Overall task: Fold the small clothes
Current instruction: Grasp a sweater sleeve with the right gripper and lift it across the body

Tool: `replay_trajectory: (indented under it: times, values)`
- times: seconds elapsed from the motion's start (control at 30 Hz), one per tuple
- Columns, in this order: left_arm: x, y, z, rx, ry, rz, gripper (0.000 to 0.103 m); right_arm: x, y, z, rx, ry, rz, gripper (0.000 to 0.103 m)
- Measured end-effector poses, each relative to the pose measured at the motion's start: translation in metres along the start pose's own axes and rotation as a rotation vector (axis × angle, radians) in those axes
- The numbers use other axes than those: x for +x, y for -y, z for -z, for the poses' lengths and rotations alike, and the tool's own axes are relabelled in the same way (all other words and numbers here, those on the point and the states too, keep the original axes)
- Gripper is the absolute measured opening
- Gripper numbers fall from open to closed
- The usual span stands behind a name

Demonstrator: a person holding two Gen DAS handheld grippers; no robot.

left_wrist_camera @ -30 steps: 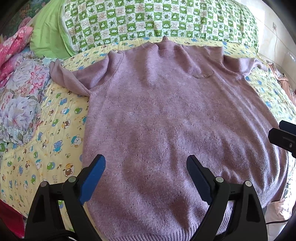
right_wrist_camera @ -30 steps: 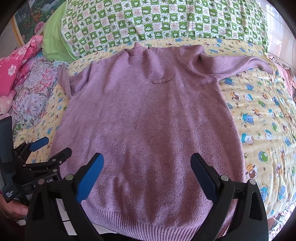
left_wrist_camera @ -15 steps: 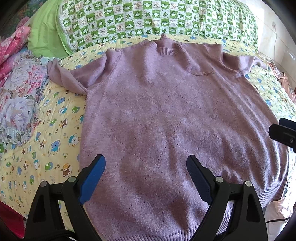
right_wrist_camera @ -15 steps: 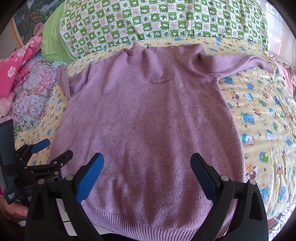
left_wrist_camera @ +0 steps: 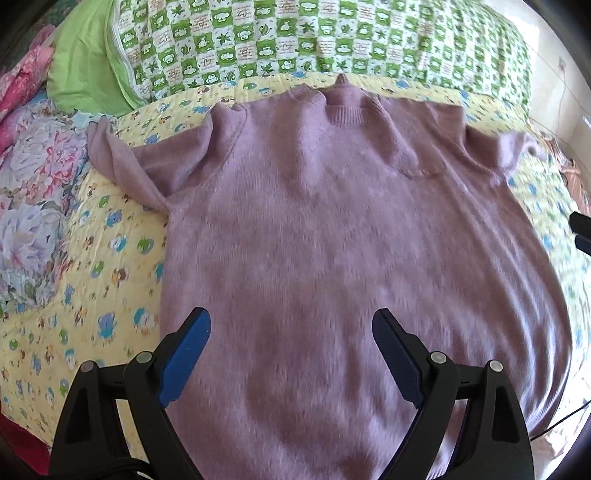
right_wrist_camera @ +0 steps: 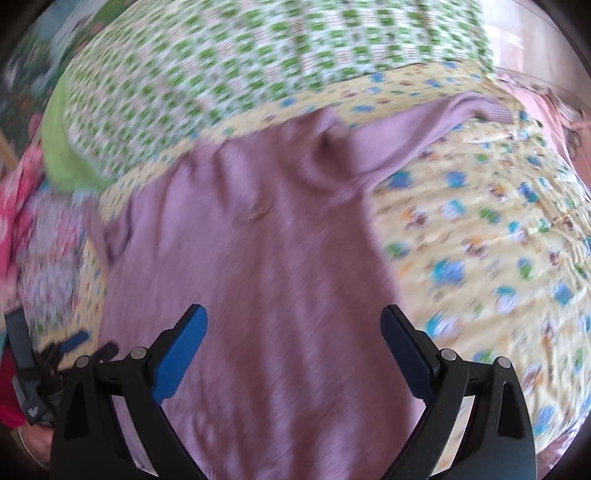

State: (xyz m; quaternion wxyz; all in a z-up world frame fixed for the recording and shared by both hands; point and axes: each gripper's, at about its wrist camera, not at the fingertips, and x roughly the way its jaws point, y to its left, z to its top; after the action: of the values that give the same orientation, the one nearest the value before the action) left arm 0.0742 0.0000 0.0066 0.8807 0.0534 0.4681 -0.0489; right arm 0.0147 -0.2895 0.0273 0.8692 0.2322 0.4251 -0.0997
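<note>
Your left tongs (left_wrist_camera: 291, 350) hang low over the bottom part of the sweater (left_wrist_camera: 351, 240), pointing up the garment toward its collar, and they stand wide apart with nothing between the two blue pads (left_wrist_camera: 184, 354). Your right tongs (right_wrist_camera: 293, 350) are spread just as wide and grip nothing; that view is smeared by motion and tilted, so the fine detail is lost, but the purple sweater (right_wrist_camera: 258, 258) plainly fills the space between and ahead of the fingers. The sweater lies flat, front up, on the yellow bedspread (left_wrist_camera: 92, 277) with cartoon animals, its hem nearest you and its ribbed collar (left_wrist_camera: 343, 110) far ahead of the left tongs. One sleeve (left_wrist_camera: 125, 162) lies crumpled out to the left of the left tongs, well ahead of them; the other sleeve (right_wrist_camera: 424, 133) stretches out ahead and to the right of the right tongs across the bedspread (right_wrist_camera: 498, 258). A small pocket flap (left_wrist_camera: 421, 171) sits on the chest, ahead and to the right of the left tongs. Beyond the collar lies a green checked pillow (left_wrist_camera: 295, 33). At the lower left edge of the right view your left tongs (right_wrist_camera: 74, 347) show beside the sweater's edge, over the bedspread.
</note>
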Motion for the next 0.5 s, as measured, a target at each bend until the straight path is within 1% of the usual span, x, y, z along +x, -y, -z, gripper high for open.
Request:
replay_trajectory:
  times: [0.03, 0.07, 0.13, 0.2, 0.33, 0.43, 0.5]
  values:
    - [0.005, 0.0, -0.011, -0.007, -0.008, 0.004, 0.09, 0.0, 0.015, -0.014, 0.043, 0.018, 0.0, 0.095]
    - [0.009, 0.001, -0.02, -0.01, -0.012, 0.005, 0.09, 0.002, 0.023, -0.023, 0.073, 0.01, 0.018, 0.095]
    - [0.017, 0.002, -0.037, -0.011, -0.022, 0.004, 0.09, 0.003, 0.05, -0.052, 0.154, 0.034, 0.047, 0.093]
    - [0.027, 0.006, -0.057, -0.012, -0.026, 0.009, 0.09, 0.007, 0.077, -0.084, 0.225, 0.058, 0.07, 0.088]
    - [0.053, 0.012, -0.093, -0.025, -0.061, 0.03, 0.09, 0.017, 0.117, -0.137, 0.297, 0.105, 0.104, 0.082]
    - [0.076, 0.017, -0.117, -0.038, -0.09, 0.041, 0.09, 0.029, 0.155, -0.171, 0.384, 0.142, 0.091, 0.076]
    - [0.09, 0.021, -0.131, -0.042, -0.095, 0.035, 0.09, 0.04, 0.185, -0.192, 0.442, 0.162, 0.109, 0.066]
